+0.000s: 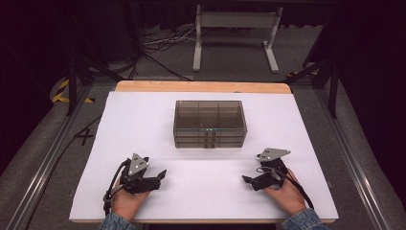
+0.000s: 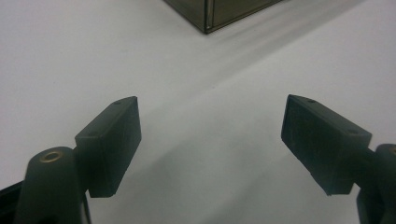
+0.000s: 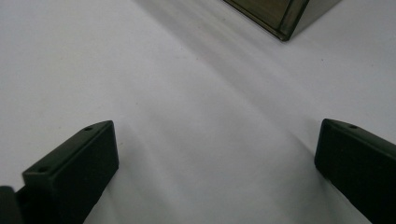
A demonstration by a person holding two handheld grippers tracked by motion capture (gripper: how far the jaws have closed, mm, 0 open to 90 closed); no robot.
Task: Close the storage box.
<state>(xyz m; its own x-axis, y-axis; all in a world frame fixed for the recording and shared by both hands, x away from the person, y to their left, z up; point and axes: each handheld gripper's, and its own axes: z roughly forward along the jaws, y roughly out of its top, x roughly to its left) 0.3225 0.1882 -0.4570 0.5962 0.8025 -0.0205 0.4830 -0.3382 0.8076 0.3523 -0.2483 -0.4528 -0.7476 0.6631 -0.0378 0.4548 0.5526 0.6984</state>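
L tool (image 1: 162, 175) sits low on the white surface (image 1: 143, 124) near the front edge, held in the person's left hand (image 1: 125, 200), jaws spread wide w/ nothing between them; tips point inward toward centre. In the left gripper view the L tool (image 2: 212, 135) shows bare white sheet in the gap. R tool (image 1: 245, 179) mirrors it on the other side, in the right hand (image 1: 286, 194), also spread apart & empty; same in the right gripper view (image 3: 217, 149). Smoky clear plastic box (image 1: 210, 123) w/ inner dividers stands mid-surface, lid down, latches on its front face, well apart from both tools & roughly between them, farther back. One box corner (image 2: 208, 14) shows at top of the left gripper view, another corner (image 3: 285, 16) in the right one.
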